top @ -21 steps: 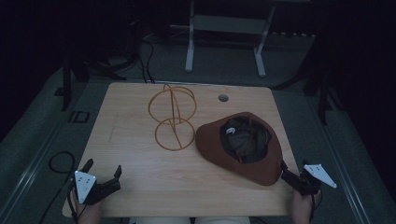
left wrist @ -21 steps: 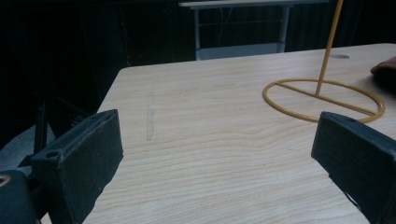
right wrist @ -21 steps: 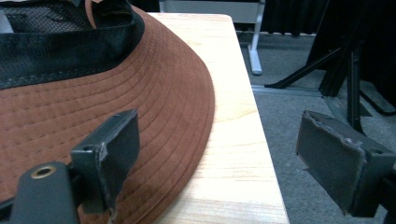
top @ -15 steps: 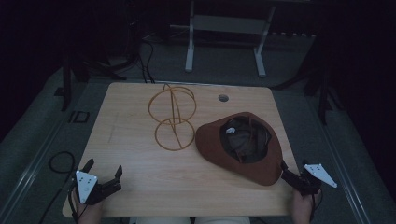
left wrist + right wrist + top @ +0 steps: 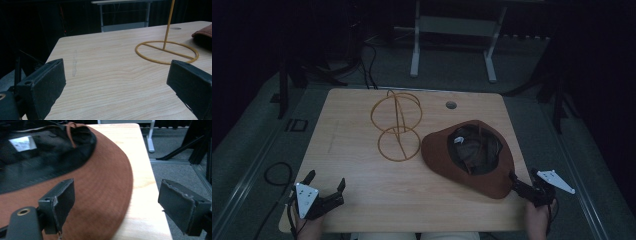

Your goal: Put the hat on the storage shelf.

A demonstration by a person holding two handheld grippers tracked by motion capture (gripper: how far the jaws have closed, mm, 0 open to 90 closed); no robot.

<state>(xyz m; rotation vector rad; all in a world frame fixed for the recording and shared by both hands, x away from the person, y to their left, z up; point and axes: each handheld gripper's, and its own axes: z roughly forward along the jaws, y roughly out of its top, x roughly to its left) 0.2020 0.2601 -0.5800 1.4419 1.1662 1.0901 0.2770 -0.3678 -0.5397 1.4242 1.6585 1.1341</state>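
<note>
- I have the left gripper (image 5: 326, 187) low at the near left corner of the light wooden table (image 5: 362, 125), its fingers (image 5: 42, 87) spread wide with nothing between them, only bare tabletop.
- From the left gripper view, the stretch of wood ahead of those fingers is free right up to the yellow wire hat stand (image 5: 167, 51), whose flat ring base lies on the table well ahead and to the right.
- In the high view the yellow wire hat stand (image 5: 397, 125) sits around the middle of the table, a little toward the far side, with open wood to its left as far as the left edge.
- The brown wide-brimmed felt hat (image 5: 472, 157) lies crown down, dark lining up, on the right half of the table, just beside the stand's ring base; I cannot tell whether brim and ring touch.
- The hat's near brim reaches close to the table's near right corner, leaving only a narrow strip of wood along the right edge.
- My right gripper (image 5: 526, 184) is at that near right corner, just off the brim, fingers (image 5: 60, 202) wide apart and gripping nothing.
- In the right gripper view the brown hat (image 5: 100, 195) brim edge runs between the two fingers: the left finger sits over the felt, the right one hangs past the table's right edge over the grey floor (image 5: 180, 170).
- A small round grommet hole (image 5: 451, 105) lies near the far edge, apart from everything else.
</note>
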